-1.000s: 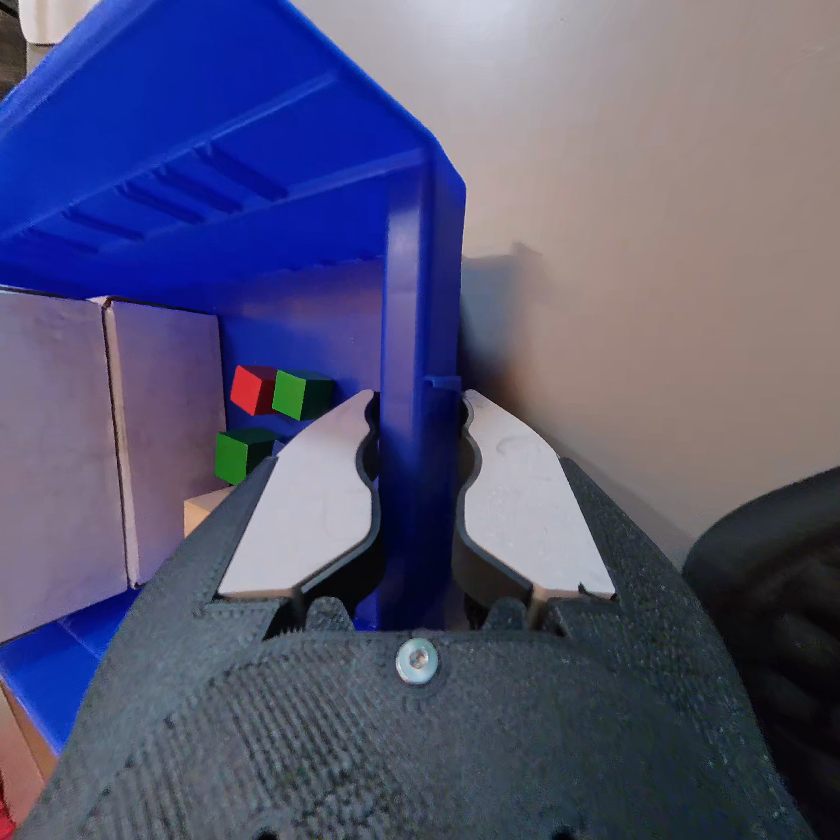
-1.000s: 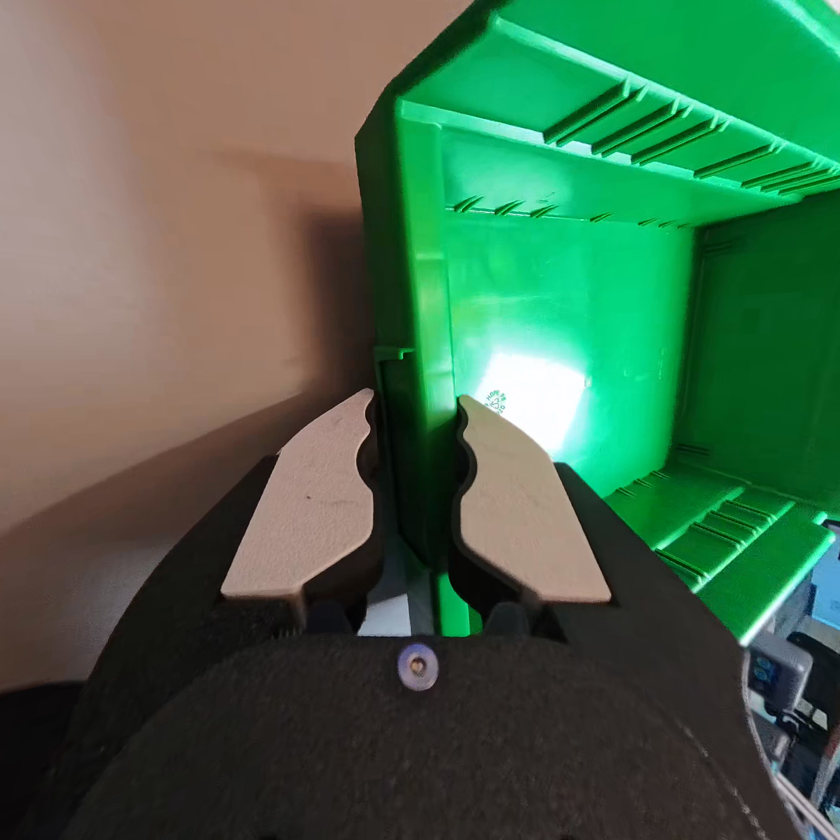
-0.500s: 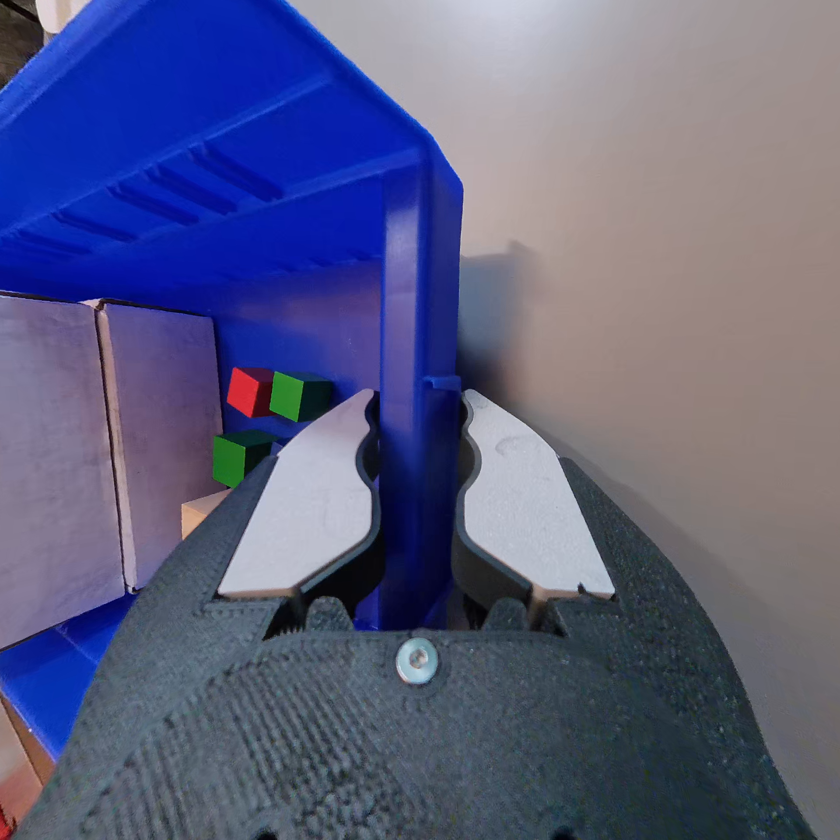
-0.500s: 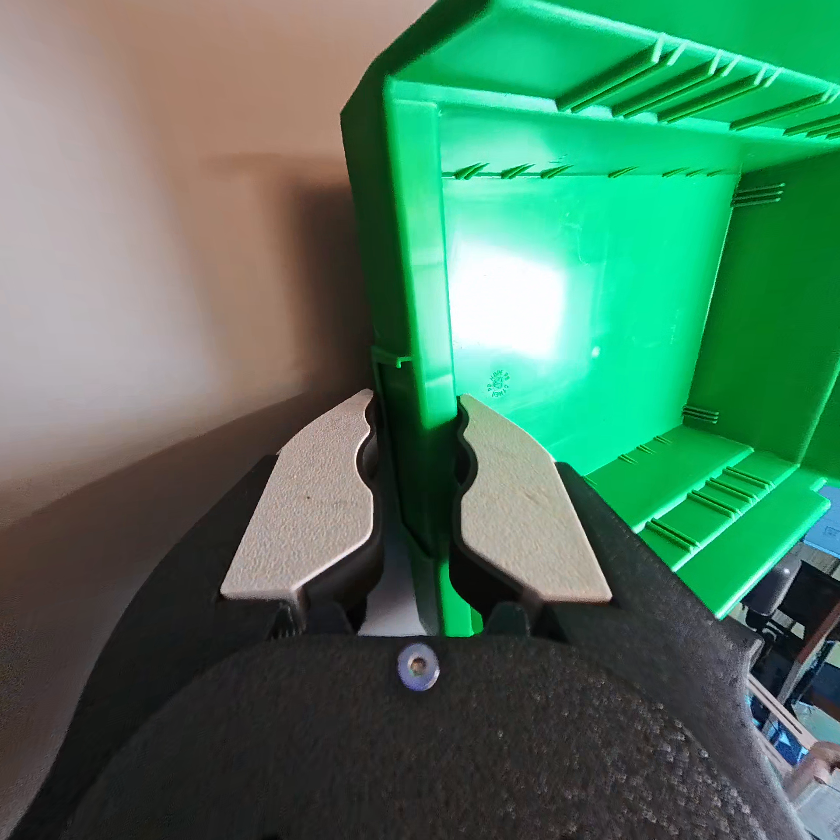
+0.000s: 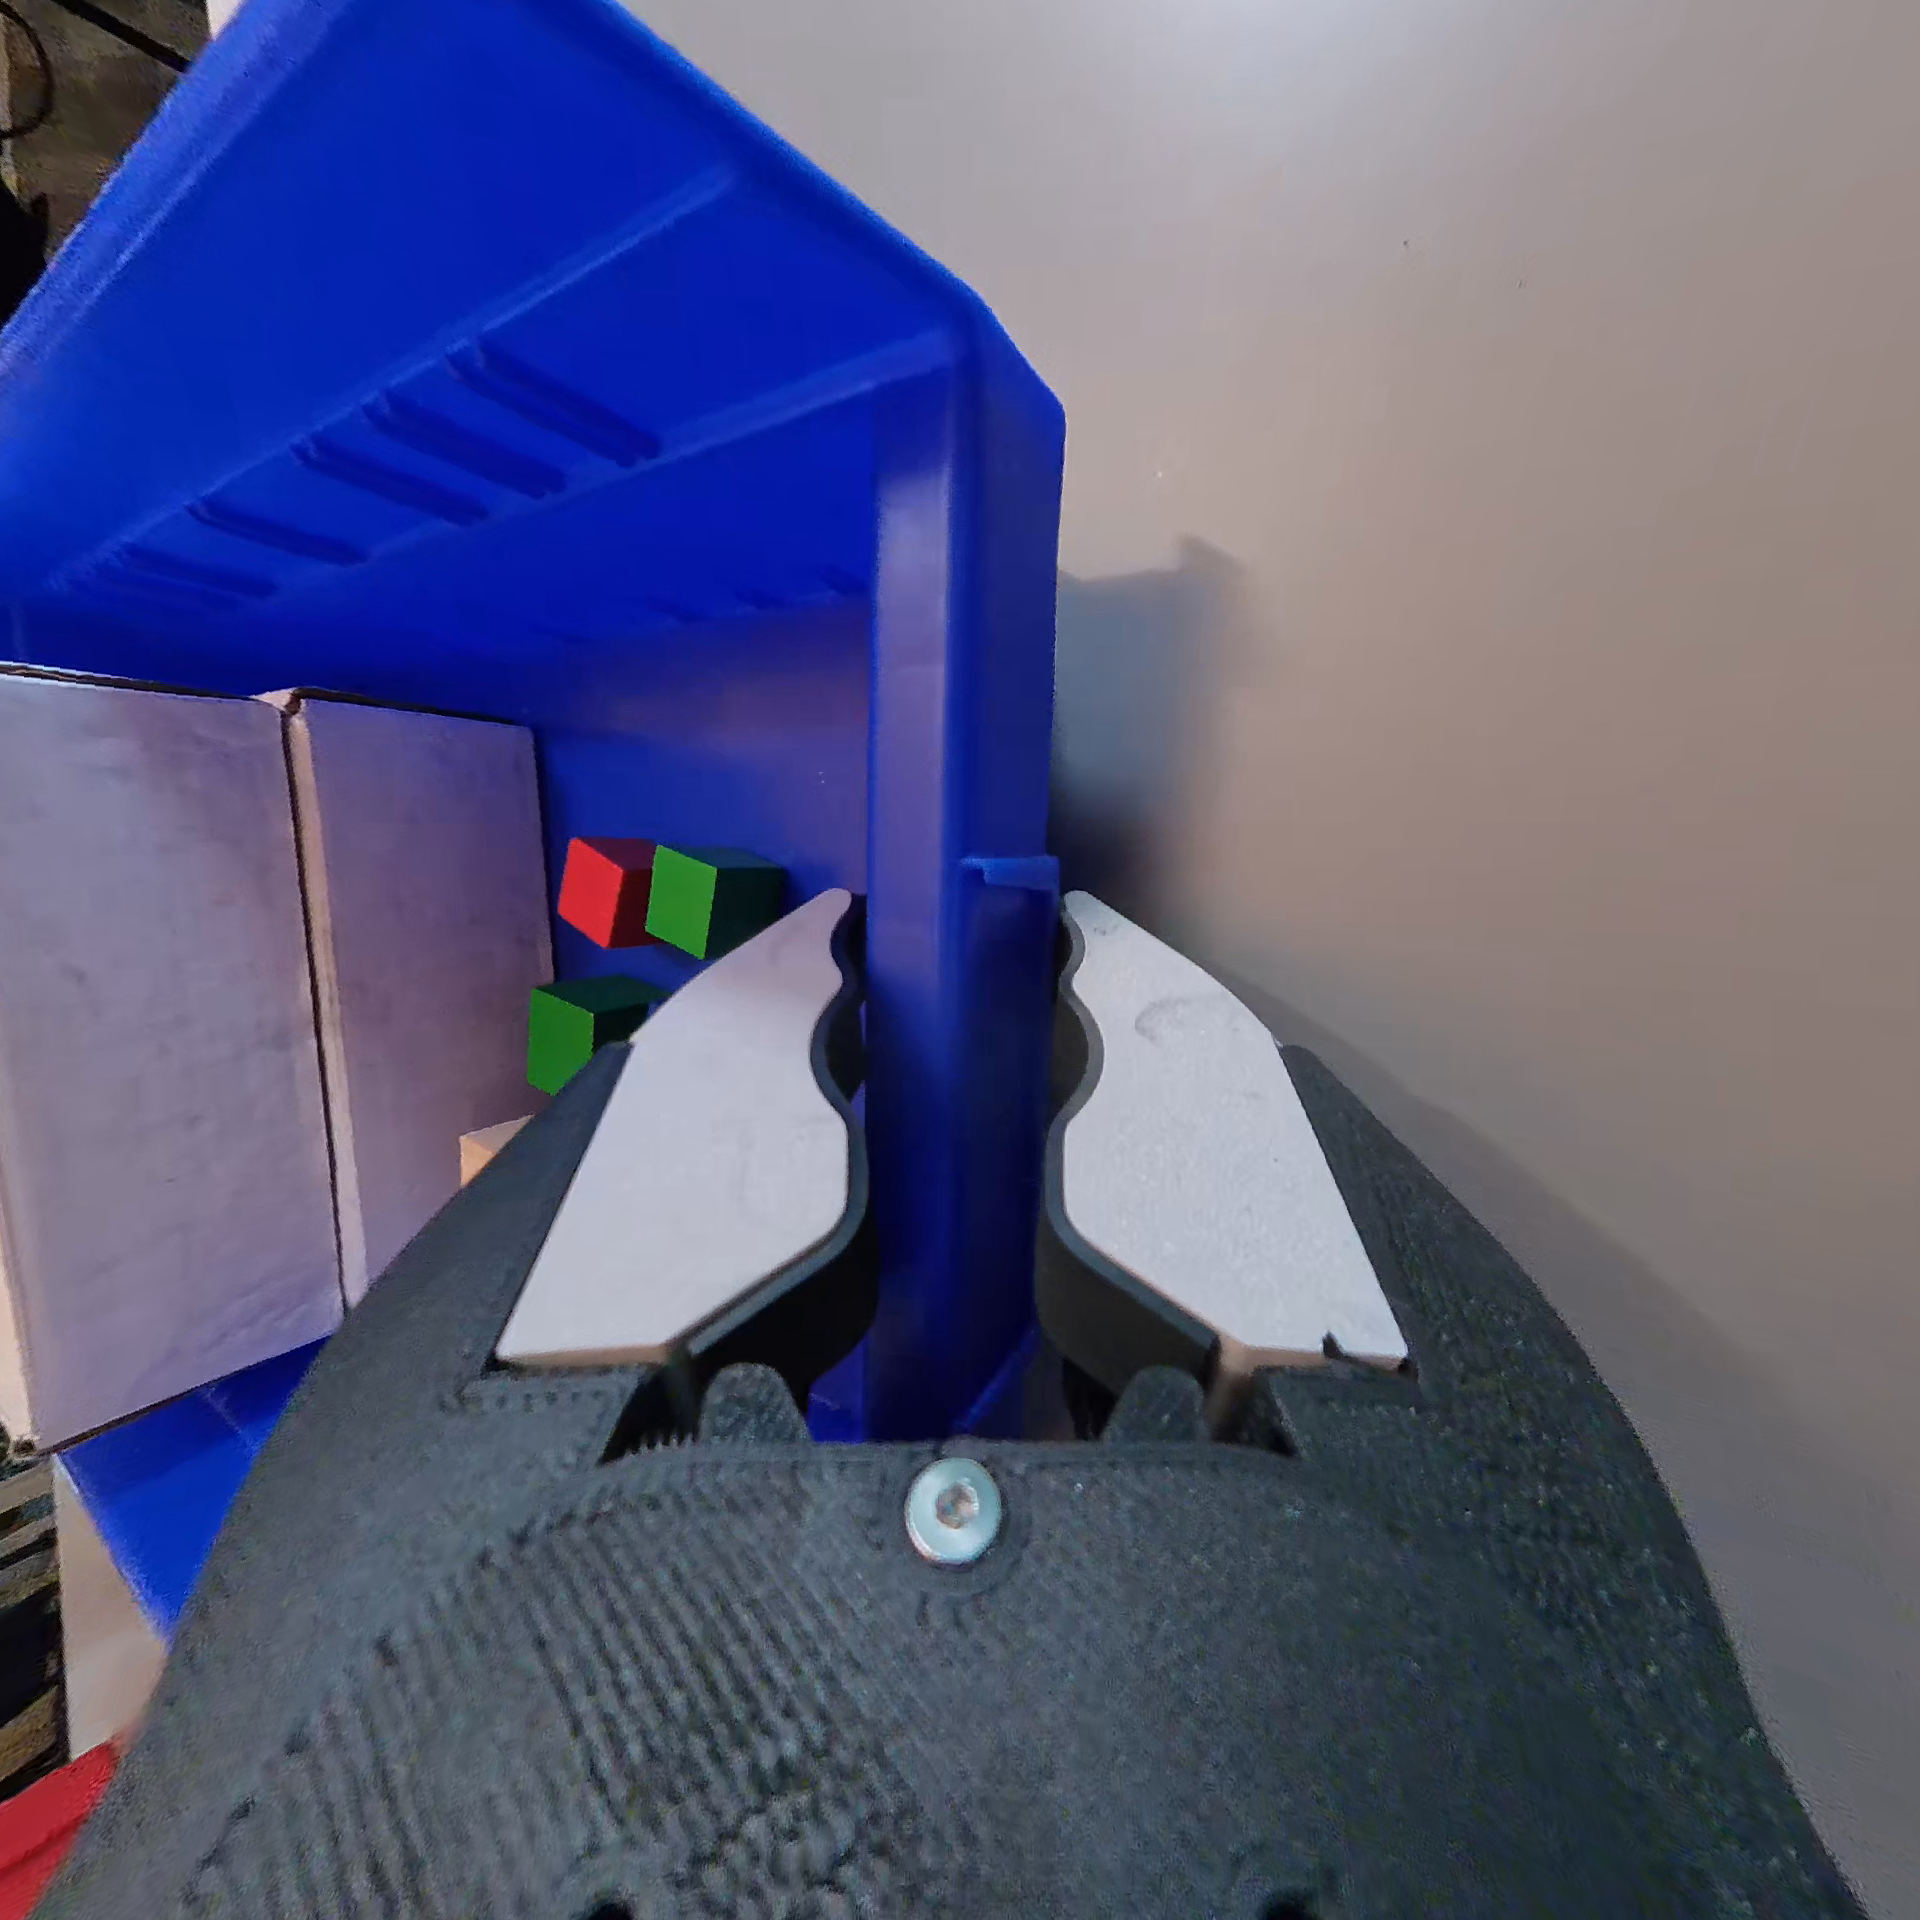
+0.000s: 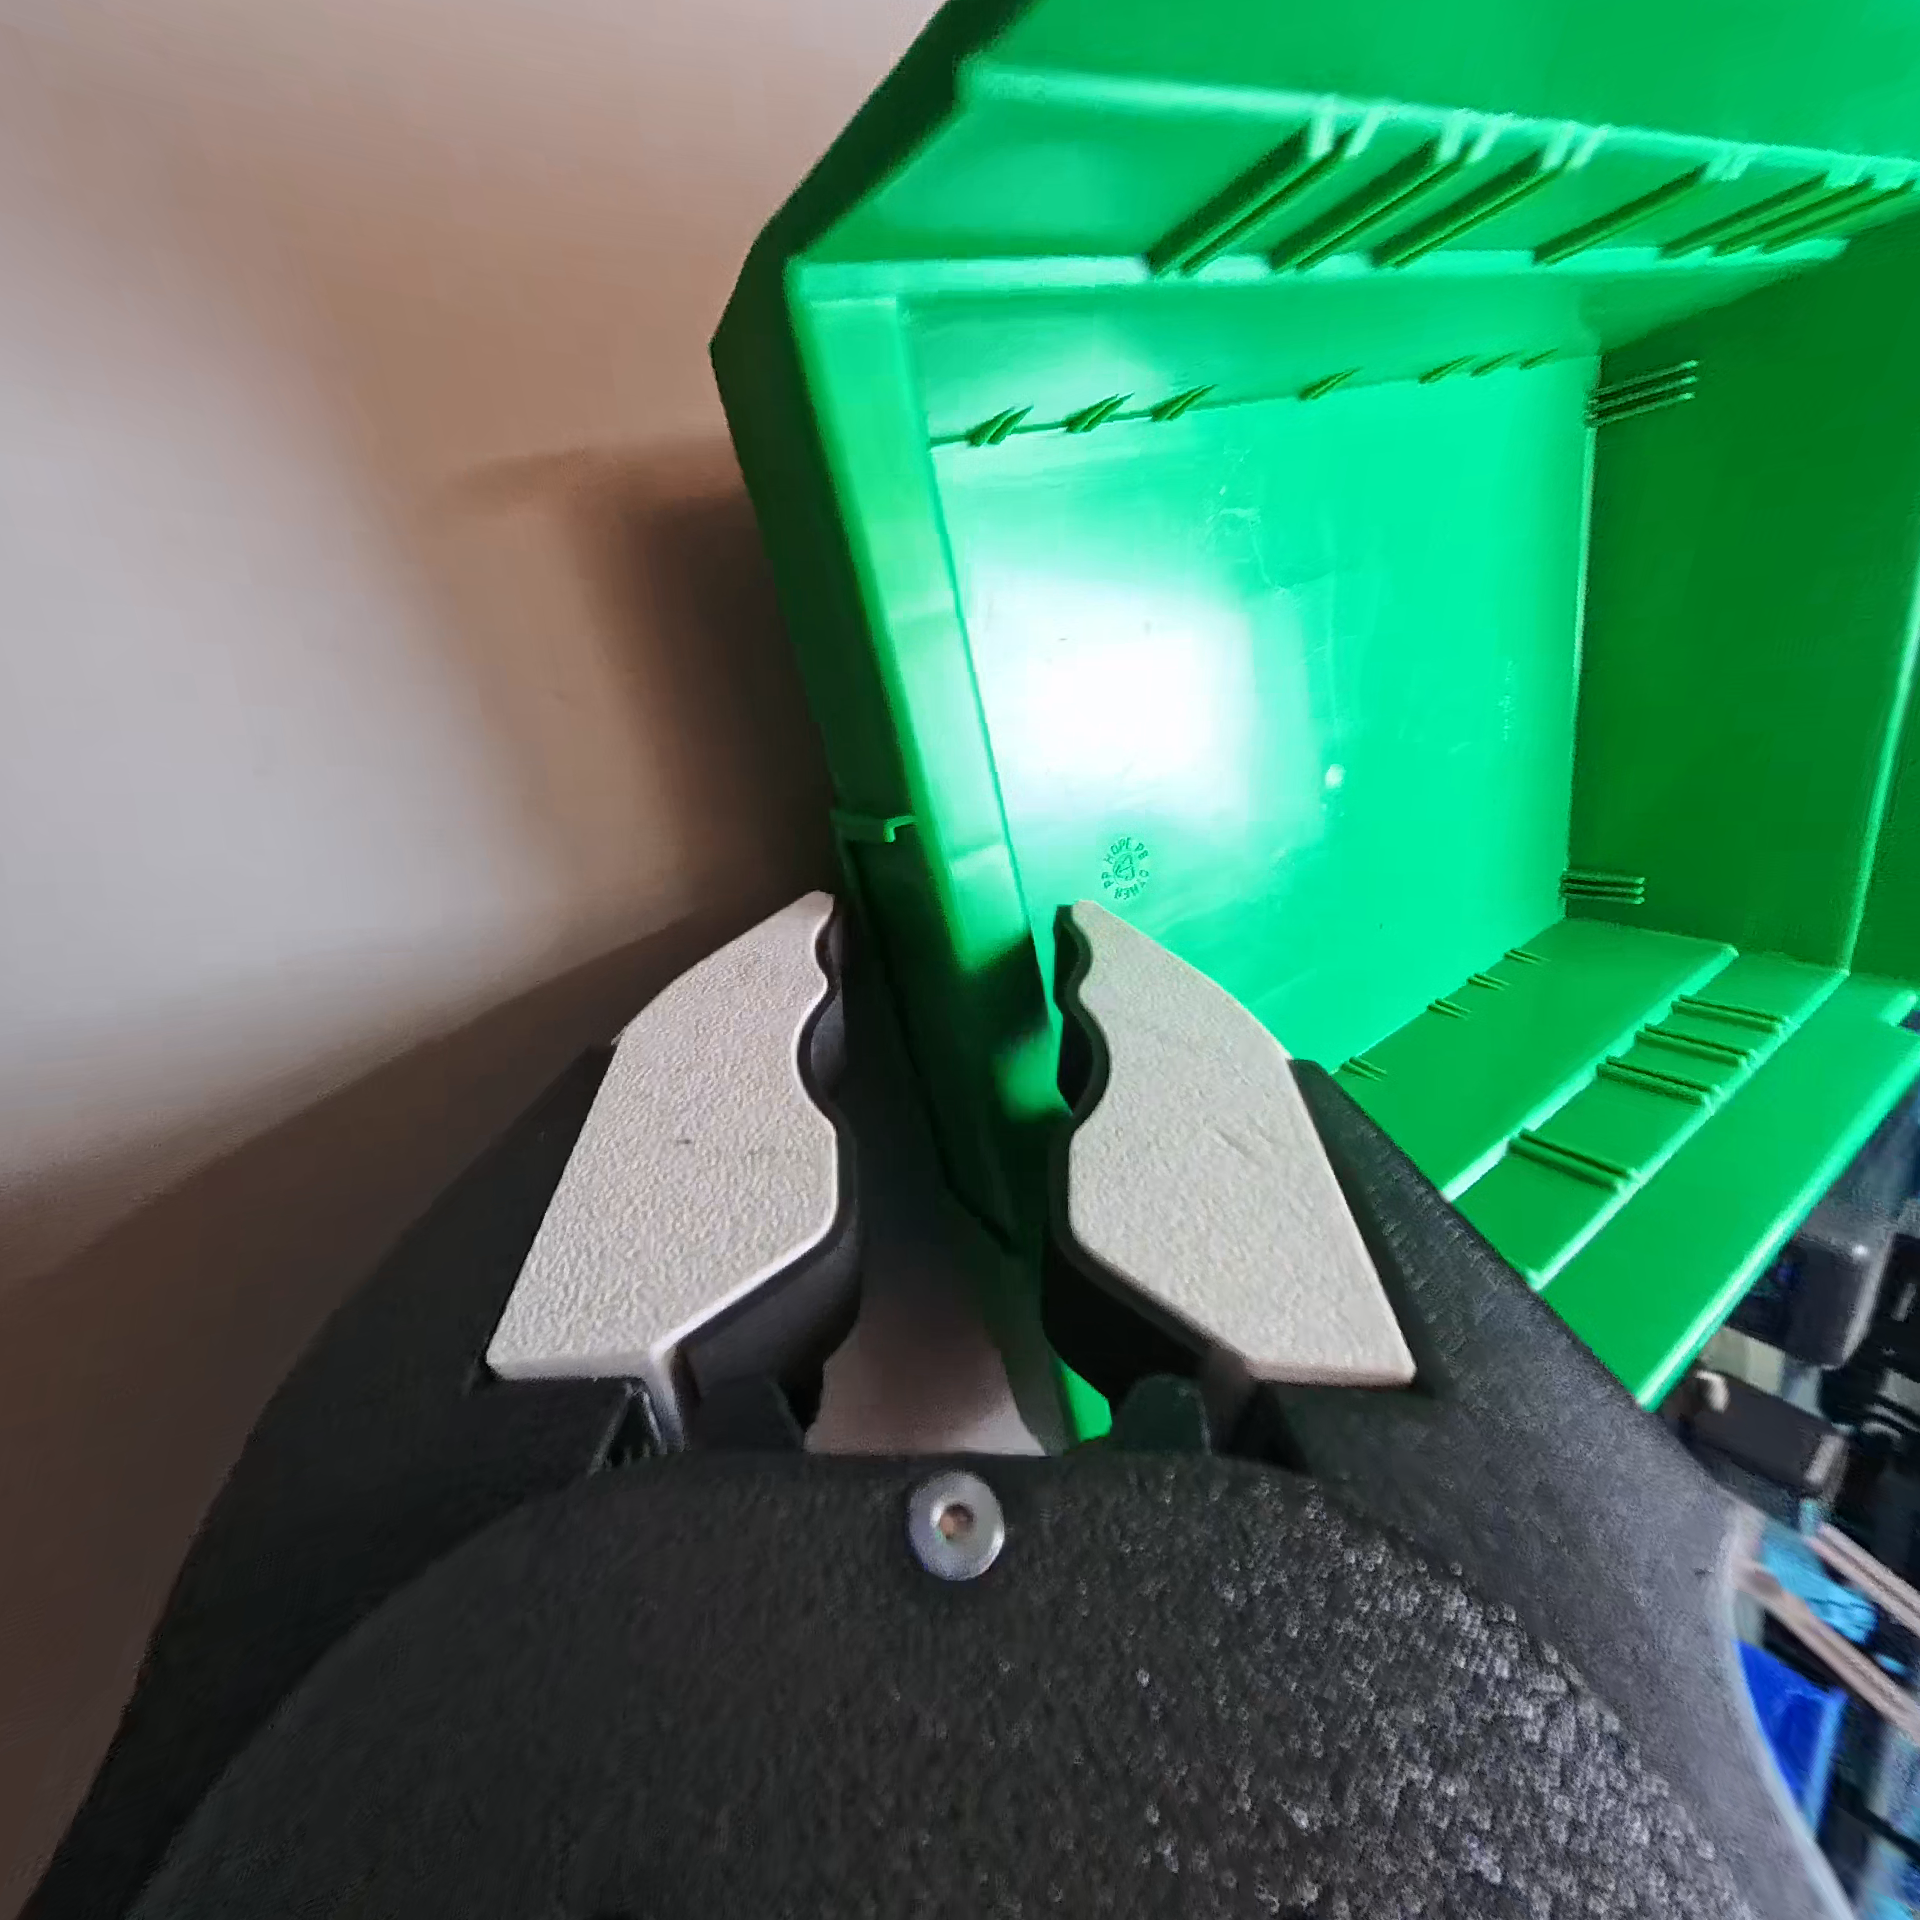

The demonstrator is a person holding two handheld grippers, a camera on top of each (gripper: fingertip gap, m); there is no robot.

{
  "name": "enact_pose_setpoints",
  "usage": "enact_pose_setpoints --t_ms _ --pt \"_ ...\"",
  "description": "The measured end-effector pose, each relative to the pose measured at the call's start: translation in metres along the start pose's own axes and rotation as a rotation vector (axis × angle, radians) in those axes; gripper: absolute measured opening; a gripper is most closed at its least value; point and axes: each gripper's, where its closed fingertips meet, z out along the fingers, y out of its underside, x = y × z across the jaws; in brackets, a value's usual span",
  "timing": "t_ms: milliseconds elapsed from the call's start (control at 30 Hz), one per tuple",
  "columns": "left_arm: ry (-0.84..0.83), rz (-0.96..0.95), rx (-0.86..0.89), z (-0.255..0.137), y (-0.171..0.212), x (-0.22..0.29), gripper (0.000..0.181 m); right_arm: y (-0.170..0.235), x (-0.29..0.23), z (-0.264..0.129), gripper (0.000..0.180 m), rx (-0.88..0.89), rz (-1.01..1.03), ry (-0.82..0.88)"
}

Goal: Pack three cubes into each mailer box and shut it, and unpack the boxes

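Observation:
My left gripper [image 5: 956, 904] is shut on the side wall of a blue plastic bin [image 5: 416, 312], which appears tipped on its side. Inside it are two white mailer boxes [image 5: 156, 1018] [image 5: 426, 956], a red cube [image 5: 597, 894], two green cubes [image 5: 691, 899] [image 5: 566, 1034] and a pale wooden cube [image 5: 488, 1148], partly hidden by my finger. My right gripper [image 6: 948, 906] is shut on the side wall of a green plastic bin [image 6: 1299, 623], which shows nothing inside.
A plain beige surface [image 5: 1507, 520] fills the view beside the blue bin and also shows beside the green bin [image 6: 312, 520]. A red object [image 5: 42, 1808] shows at the lower left corner. Blurred clutter [image 6: 1849, 1455] lies past the green bin's open side. To reach the red cube [image 5: 597, 894] in a straight line is about 8 centimeters for my left fingers, about 55 centimeters for my right.
The green bin has tilted in my right gripper, so more of its inside shows. The dark object at the right of the left wrist view has gone from view.

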Motion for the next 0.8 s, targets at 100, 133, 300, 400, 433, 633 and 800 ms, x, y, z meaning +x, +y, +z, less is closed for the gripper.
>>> enact_pose_setpoints --t_ms 100,133,300,400,433,633,800 --pt "0.021 -0.034 0.020 -0.006 -0.003 0.002 0.041 -0.019 -0.005 -0.018 0.044 0.143 0.101 0.015" --pt "0.051 -0.082 0.073 -0.013 -0.010 0.002 0.045 -0.030 -0.009 -0.027 0.044 0.222 0.151 0.011" --pt "0.036 -0.355 0.368 -0.073 -0.044 -0.067 0.059 -0.091 -0.035 -0.069 0.049 0.631 0.425 -0.057" --pt "-0.020 -0.399 0.296 -0.083 -0.030 -0.130 0.075 -0.119 -0.052 -0.077 0.050 0.758 0.490 -0.105" --pt "-0.036 -0.394 0.233 -0.079 -0.021 -0.150 0.080 -0.128 -0.058 -0.076 0.049 0.783 0.495 -0.125" --pt "0.137 -0.328 -0.104 -0.036 0.022 -0.202 0.099 -0.152 -0.090 -0.066 0.047 0.826 0.444 -0.238" --pt "0.299 -0.305 -0.361 0.003 0.056 -0.210 0.118 -0.149 -0.103 -0.063 0.045 0.845 0.450 -0.303"
